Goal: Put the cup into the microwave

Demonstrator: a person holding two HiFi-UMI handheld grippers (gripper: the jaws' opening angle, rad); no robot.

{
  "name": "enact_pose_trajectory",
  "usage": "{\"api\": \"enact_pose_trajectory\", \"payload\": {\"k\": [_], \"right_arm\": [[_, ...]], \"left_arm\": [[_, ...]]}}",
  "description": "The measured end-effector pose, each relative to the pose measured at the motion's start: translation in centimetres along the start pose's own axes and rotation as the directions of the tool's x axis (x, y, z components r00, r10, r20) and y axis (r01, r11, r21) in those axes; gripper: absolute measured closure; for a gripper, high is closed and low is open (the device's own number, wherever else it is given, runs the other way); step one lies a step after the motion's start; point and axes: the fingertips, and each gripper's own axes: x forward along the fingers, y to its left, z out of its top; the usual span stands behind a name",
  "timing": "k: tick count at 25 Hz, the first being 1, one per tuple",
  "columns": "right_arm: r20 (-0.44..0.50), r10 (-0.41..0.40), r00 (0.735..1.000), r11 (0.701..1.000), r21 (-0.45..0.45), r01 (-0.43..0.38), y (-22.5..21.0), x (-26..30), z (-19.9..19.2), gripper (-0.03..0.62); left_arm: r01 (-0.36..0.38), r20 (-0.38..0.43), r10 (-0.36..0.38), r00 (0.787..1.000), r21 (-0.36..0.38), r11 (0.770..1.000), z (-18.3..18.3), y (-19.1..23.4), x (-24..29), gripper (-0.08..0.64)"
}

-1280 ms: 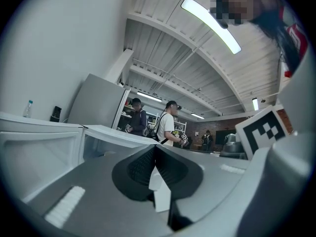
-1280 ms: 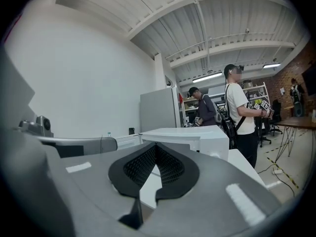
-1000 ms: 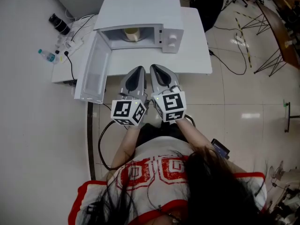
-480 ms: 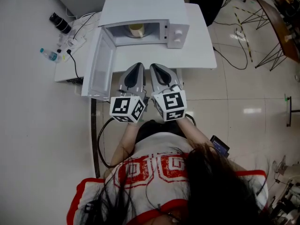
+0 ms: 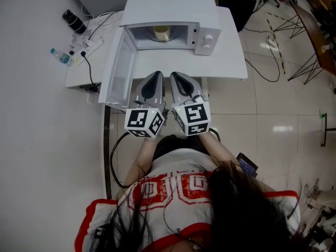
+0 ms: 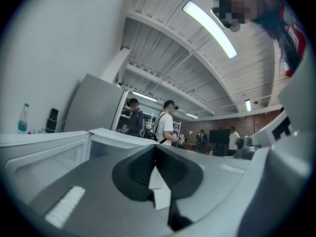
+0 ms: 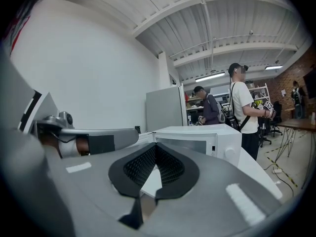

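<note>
- The left tool [image 5: 156, 75] and the right tool [image 5: 176, 74] lie side by side, the 2 pairs of jaws closed with nothing between them, tips over the worktop's [image 5: 230, 62] front edge.
- Just ahead, the microwave [image 5: 173, 7] stands with its door [image 5: 118, 70] swung open to the left.
- The cup [image 5: 161, 33] sits inside the cavity.

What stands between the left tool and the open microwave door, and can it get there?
Probably yes. The left tool, jaws together, sits just right of the free edge of the open door, and nothing shows between them. The right tool is on its other side.
</note>
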Motion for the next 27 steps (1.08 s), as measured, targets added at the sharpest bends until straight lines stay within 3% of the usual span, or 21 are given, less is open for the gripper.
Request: {"api": "enact_pose_trajectory", "payload": {"k": [27], "right_arm": [[-0.017,-0.004,1.0,1.0,-0.009,0.004,-0.1,0.51,-0.44,0.592]], "left_arm": [[-0.009,0.004,0.009,1.0,-0.017,1.0,-0.33,0.78,-0.19,0.561]]}}
